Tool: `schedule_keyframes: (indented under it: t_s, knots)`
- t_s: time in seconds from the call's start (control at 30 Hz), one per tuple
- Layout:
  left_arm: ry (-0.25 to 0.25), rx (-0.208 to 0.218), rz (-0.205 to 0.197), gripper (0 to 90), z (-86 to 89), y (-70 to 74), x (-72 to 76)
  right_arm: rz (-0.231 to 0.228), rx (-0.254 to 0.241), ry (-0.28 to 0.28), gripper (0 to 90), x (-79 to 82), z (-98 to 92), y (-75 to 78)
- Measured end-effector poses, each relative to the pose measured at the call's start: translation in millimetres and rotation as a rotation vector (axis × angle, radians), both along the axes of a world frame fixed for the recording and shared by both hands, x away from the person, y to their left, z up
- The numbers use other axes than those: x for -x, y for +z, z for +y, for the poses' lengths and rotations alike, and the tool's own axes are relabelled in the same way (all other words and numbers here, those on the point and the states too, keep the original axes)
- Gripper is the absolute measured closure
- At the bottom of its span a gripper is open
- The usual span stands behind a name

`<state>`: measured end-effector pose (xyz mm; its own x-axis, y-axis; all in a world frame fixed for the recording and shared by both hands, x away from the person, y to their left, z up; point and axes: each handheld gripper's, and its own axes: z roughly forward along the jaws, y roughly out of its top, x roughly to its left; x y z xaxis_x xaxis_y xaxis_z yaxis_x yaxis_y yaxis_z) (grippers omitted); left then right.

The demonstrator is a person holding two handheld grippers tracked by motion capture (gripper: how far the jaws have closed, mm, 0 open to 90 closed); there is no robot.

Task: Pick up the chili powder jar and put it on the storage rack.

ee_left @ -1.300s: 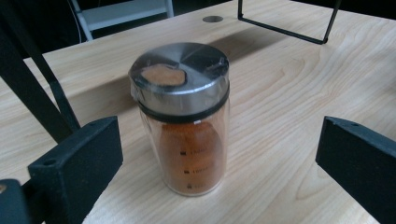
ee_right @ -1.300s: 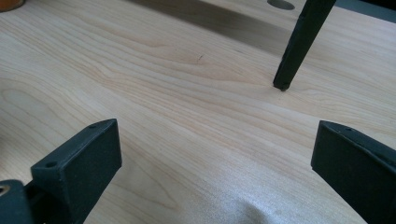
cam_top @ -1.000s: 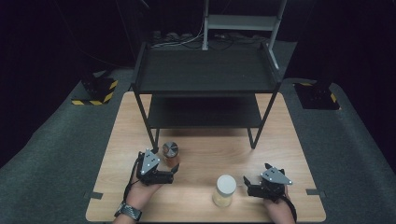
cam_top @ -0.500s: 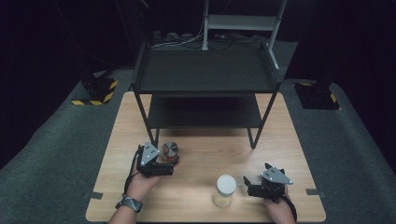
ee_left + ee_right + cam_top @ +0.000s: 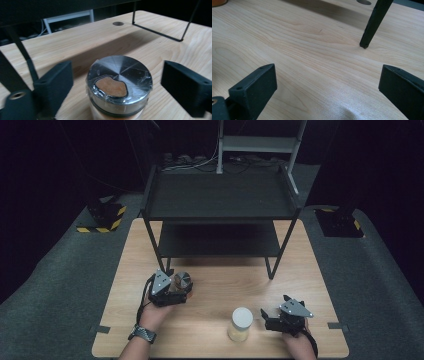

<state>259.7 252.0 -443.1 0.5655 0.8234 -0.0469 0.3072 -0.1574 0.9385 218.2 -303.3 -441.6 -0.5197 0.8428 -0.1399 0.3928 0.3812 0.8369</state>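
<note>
The left gripper (image 5: 184,289) has just been closing around the metal-lidded jar (image 5: 119,82) by the shelf rack's (image 5: 220,210) front-left leg, pads not yet touching. An off-centre squeeze could tip it. The right gripper (image 5: 327,90) gapes wide, holding nothing.

High view above table (image 5: 220,285) facing forward-down, two claw views low, close, sharing tabletop

Each hand carries a black two-jaw gripper: the left gripper (image 5: 176,290) and the right gripper (image 5: 267,316) both bear a grey three-cornered plate on top. Their jaws end in blocky matte-black pads (image 5: 256,85) with small screw holes. A dark wristwatch with a metal-link band (image 5: 142,334) sits just behind the left gripper.
</note>
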Motion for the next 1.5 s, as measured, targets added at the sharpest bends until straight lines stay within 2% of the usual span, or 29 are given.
schedule_keyframes:
  t_s: [0.23, 0.27, 0.43, 0.8, 1.1, 1.13, 1.5]
  knots:
    - [-0.002, 0.01, 0.015, 21.9, -0.3, -6.6, -3.2, 0.0, -0.004, 0.003, 1.2, -0.2, -1.0, -0.2]
    - [-0.003, 0.025, 0.02, 23.1, 1.2, -9.0, -4.3, 0.001, -0.006, 0.004, 1.2, -0.5, -1.5, -0.2]
    - [-0.009, 0.034, 0.007, 28.6, 2.7, -11.7, -4.1, 0.002, -0.008, 0.003, 1.3, -0.5, -1.7, -0.2]
    - [-0.016, 0.035, -0.002, 34.2, 3.6, -15.7, -3.7, 0.0, -0.007, 0.004, 1.2, -0.3, -1.5, -0.3]
    - [-0.002, 0.034, -0.019, 34.8, 3.0, -17.2, 1.2, -0.003, -0.006, 0.003, 1.3, 0.2, -1.3, -0.5]
    - [0.002, 0.052, -0.014, 34.8, 5.4, -17.1, 2.4, -0.002, -0.002, 0.001, 1.2, 0.4, -0.5, -0.3]
    - [0.01, 0.058, -0.051, 34.8, 7.9, -2.2, 17.5, 0.008, 0.012, 0.005, 1.2, -1.1, 0.9, 1.3]
